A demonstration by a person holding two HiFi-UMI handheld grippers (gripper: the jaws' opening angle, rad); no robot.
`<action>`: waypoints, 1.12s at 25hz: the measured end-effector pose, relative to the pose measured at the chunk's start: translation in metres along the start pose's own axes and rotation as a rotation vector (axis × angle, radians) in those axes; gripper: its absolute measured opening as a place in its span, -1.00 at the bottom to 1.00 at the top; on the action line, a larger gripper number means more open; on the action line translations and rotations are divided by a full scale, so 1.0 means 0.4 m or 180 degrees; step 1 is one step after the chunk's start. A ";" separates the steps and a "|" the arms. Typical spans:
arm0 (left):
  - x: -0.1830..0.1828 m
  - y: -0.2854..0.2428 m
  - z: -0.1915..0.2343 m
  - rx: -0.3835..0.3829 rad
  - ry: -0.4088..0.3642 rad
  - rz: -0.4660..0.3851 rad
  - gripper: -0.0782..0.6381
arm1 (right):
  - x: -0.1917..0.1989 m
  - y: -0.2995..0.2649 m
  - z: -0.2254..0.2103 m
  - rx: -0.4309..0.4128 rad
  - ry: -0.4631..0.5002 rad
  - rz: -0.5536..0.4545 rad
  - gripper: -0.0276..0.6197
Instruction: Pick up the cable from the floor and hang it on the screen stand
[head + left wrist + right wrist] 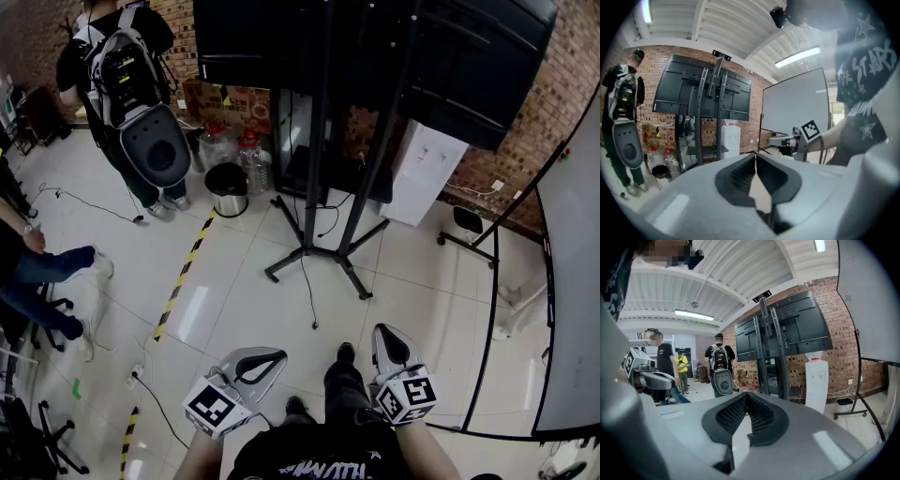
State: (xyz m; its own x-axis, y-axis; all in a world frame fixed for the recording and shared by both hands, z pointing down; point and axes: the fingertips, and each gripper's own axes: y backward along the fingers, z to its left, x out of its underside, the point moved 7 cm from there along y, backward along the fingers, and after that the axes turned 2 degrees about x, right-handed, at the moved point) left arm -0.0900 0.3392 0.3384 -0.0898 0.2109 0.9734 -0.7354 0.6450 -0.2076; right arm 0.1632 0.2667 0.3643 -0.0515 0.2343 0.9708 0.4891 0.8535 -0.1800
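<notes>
A thin black cable (308, 291) runs from the foot of the screen stand (319, 187) across the pale floor tiles, and its loose end lies in front of the stand. The stand carries two large black screens and also shows in the gripper views (705, 117) (771, 352). Low in the head view, well short of the cable, my left gripper (277, 355) is shut and holds nothing. My right gripper (382, 331) is level with it and is shut and empty too. In each gripper view the jaw tips touch: left gripper (755, 157), right gripper (746, 395).
A person with a backpack (131, 84) stands at the back left beside a small bin (228, 187). A white water dispenser (424, 173) stands right of the stand, and a whiteboard (572, 281) is at the far right. Yellow-black tape (183, 272) crosses the floor. Someone's legs (47, 272) are at the left.
</notes>
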 end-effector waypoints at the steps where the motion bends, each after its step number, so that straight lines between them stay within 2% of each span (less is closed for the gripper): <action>1: -0.001 -0.004 0.012 -0.0106 0.0034 0.0009 -0.77 | 0.002 -0.008 -0.015 0.0038 -0.0084 -0.0008 -0.89; 4: 0.000 -0.017 0.052 -0.0444 0.0123 0.0036 -0.77 | 0.005 -0.042 -0.051 0.0083 -0.0244 -0.0018 -0.89; 6: 0.006 -0.034 0.075 -0.0602 0.0203 0.0030 -0.77 | 0.004 -0.076 -0.070 0.0018 -0.0218 0.0005 -0.89; 10: 0.033 -0.106 0.117 -0.0735 0.0367 0.0052 -0.77 | 0.026 -0.167 -0.124 -0.0169 -0.0092 0.0120 -0.89; 12: 0.030 -0.158 0.155 -0.0814 0.0430 0.0084 -0.77 | 0.036 -0.231 -0.160 -0.0218 -0.0124 0.0193 -0.89; 15: 0.009 -0.244 0.229 -0.0920 0.0398 0.0085 -0.78 | 0.049 -0.328 -0.220 -0.0279 -0.0163 0.0268 -0.89; 20: -0.020 -0.381 0.359 -0.1208 0.0250 -0.0074 -0.78 | 0.112 -0.474 -0.342 -0.0274 -0.0128 0.0485 -0.89; 22: -0.013 -0.421 0.408 -0.1327 0.0238 -0.0058 -0.78 | 0.146 -0.534 -0.375 -0.0287 -0.0113 0.0549 -0.89; 25: 0.024 -0.449 0.480 -0.1515 0.0342 0.0016 -0.78 | 0.209 -0.623 -0.384 -0.0336 -0.0111 0.0719 -0.89; 28: 0.103 -0.455 0.534 -0.1729 0.0503 0.0091 -0.78 | 0.301 -0.697 -0.372 -0.0402 -0.0180 0.0956 -0.89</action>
State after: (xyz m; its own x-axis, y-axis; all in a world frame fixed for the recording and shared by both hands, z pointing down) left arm -0.1033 0.0736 0.4370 0.0277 0.3141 0.9490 -0.2792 0.9140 -0.2944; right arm 0.1502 -0.0121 0.5550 0.0649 0.4953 0.8663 0.5936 0.6786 -0.4325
